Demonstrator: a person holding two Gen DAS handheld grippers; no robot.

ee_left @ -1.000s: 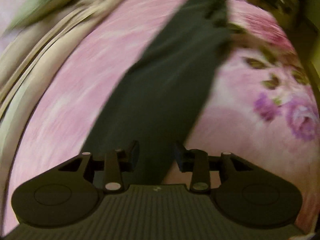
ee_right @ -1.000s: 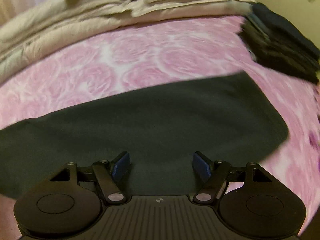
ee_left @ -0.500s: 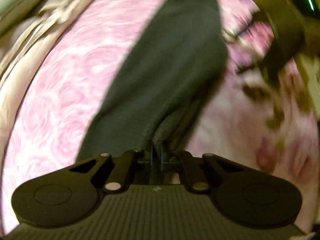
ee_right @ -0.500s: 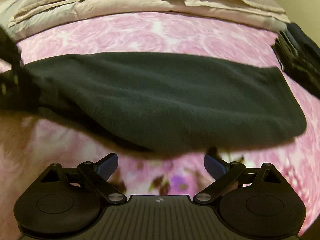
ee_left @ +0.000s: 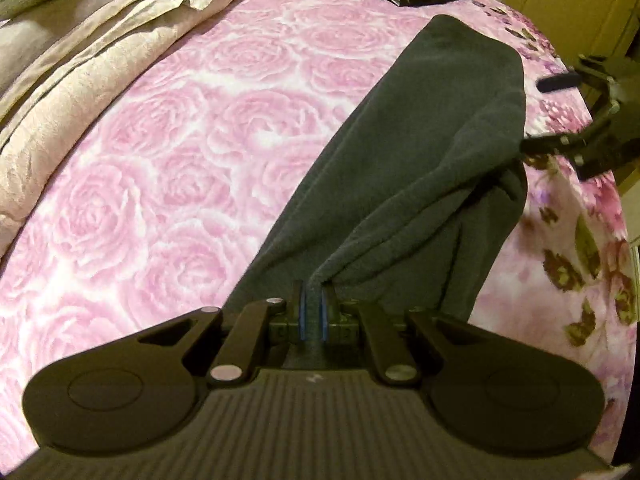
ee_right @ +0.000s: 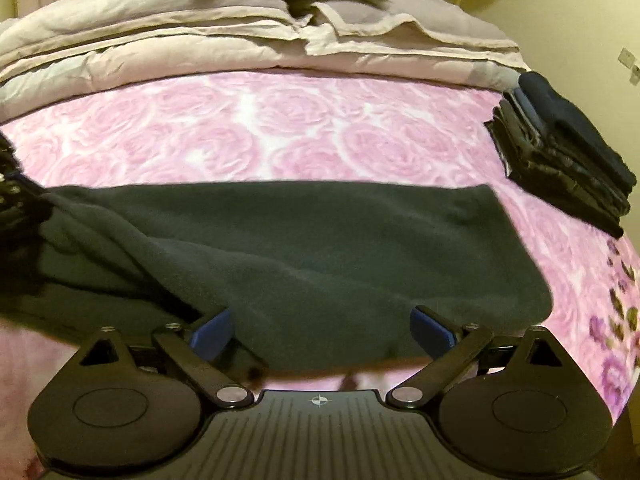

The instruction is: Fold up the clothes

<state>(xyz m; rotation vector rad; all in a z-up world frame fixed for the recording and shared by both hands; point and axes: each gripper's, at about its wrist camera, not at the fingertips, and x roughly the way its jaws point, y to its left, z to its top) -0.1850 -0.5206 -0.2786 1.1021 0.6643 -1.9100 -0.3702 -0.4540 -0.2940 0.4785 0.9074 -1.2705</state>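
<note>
One dark fleece garment (ee_right: 304, 248) lies stretched across the pink rose bedspread (ee_left: 168, 184), its near edge lifted. Left gripper (ee_left: 314, 312) is clenched on a bunched end of it, fabric pinched between the blue pads. Right gripper (ee_right: 320, 332) has just been opening, fingers spread wide with the garment's long edge between them but not pressed (released, I'd say). To do it well: close the right on that edge, then carry both ends together, keeping it taut. Folded dark stack (ee_right: 568, 160) sits well apart, beige duvet (ee_right: 240, 40) behind.
</note>
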